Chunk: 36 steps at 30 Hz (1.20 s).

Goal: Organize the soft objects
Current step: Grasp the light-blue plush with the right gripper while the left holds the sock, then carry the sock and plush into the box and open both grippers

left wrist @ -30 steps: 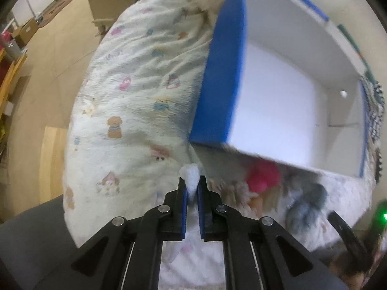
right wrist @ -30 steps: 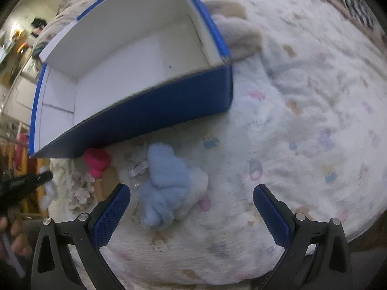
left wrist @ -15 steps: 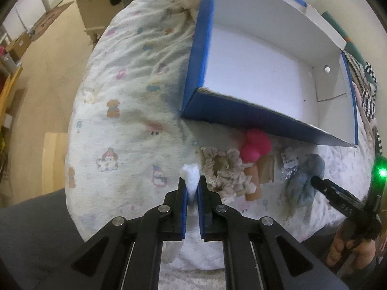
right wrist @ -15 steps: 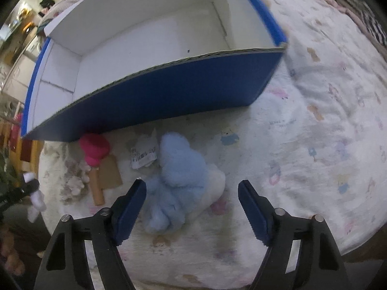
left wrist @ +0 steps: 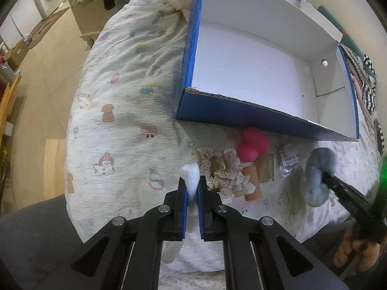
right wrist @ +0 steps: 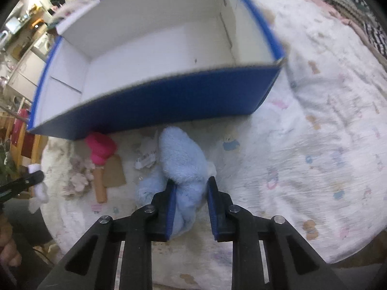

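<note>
Seen from the left wrist, left gripper (left wrist: 192, 188) pinching a white fluffy piece (left wrist: 190, 178) above the quilt (left wrist: 125, 101), ready for the empty blue box (left wrist: 241, 114); from the right wrist, right gripper (right wrist: 191, 194) closing on the pale blue plush (right wrist: 183, 162) lying just before that box, readying a lift.

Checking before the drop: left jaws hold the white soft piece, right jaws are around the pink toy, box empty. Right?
Not quite. The right wrist view shows the right gripper closing its jaws around the light blue plush, not the pink toy. The rest holds.
</note>
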Motion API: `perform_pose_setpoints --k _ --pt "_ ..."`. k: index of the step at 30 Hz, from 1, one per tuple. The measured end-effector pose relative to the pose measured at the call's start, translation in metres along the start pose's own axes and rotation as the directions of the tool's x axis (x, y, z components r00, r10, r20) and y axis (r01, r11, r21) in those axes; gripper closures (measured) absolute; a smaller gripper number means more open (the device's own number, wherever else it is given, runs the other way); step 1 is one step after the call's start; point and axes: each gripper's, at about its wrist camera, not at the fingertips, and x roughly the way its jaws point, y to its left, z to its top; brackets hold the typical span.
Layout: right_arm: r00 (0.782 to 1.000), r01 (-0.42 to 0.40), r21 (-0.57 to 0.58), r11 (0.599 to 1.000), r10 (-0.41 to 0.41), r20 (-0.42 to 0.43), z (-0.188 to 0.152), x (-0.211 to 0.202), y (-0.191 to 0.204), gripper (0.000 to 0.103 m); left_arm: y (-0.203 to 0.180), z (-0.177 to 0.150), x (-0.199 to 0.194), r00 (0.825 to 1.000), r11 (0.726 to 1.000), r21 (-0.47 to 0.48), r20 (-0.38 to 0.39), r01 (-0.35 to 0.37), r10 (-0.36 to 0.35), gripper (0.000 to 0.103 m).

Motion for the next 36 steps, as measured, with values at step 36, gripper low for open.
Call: perform_pose_setpoints --k 36 --pt "0.934 -0.237 -0.14 0.961 0.265 0.239 0.083 -0.113 0.029 0.078 -0.044 0.078 -0.079 0.981 0.992 0.06 0.158 0.108 -0.116 0.096"
